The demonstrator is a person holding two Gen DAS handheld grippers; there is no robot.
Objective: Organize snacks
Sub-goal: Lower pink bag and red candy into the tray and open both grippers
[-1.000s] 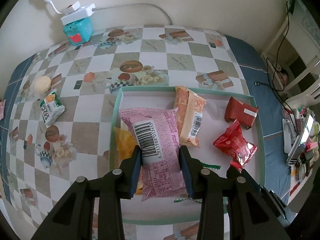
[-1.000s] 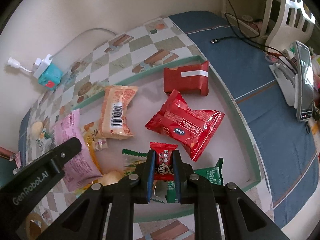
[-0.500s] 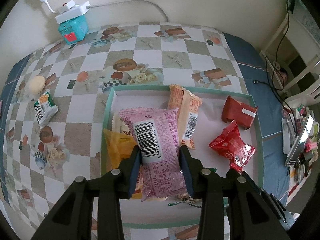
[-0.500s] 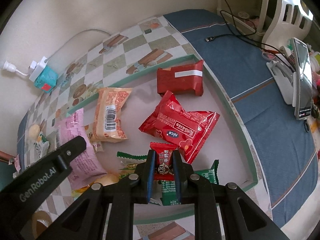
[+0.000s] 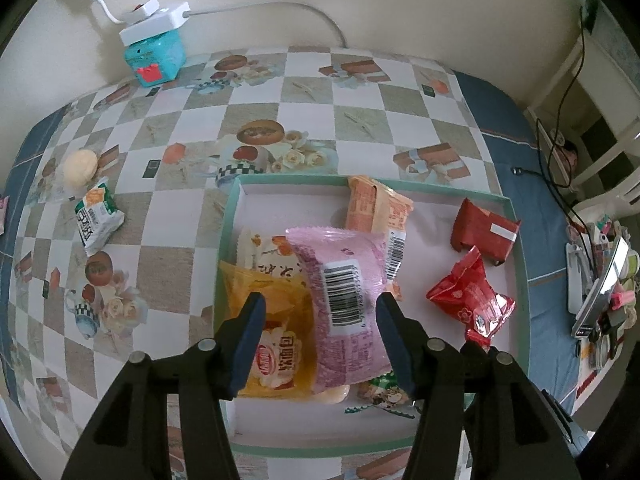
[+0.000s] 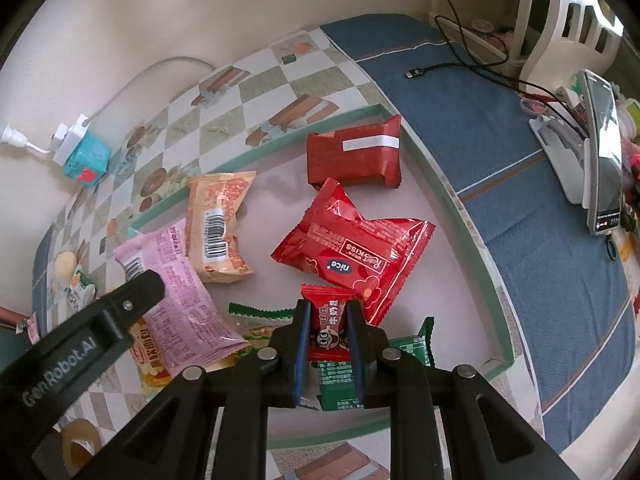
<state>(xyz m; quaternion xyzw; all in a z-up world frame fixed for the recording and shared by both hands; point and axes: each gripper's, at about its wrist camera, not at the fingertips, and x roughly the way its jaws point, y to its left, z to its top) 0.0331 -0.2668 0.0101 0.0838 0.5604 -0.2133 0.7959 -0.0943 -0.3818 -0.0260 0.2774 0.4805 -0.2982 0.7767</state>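
A green-rimmed tray (image 5: 360, 178) with a white floor holds several snack packets. My left gripper (image 5: 320, 320) hangs over its left part and its jaws are opening. The pink packet (image 5: 344, 292) lies between them on a yellow packet (image 5: 276, 320); the left pad is clear of it. My right gripper (image 6: 328, 324) is over the tray's (image 6: 452, 200) near edge. Its jaws are beginning to open, and the pads still touch a small red candy packet (image 6: 328, 316). Green packets (image 6: 336, 380) lie under it.
In the tray lie an orange packet (image 5: 376, 208), a dark red packet (image 6: 352, 156) and a bright red packet (image 6: 352, 248). On the checked cloth to the left are a white-green packet (image 5: 96, 216) and a pale round bun (image 5: 80, 162). A teal box (image 5: 158, 56) stands at the wall. At the right is a phone on a stand (image 6: 604, 152).
The left jaws have spread away from the pink packet, which has dropped and tilted onto the yellow packet. The right jaws have widened slightly around the red candy packet.
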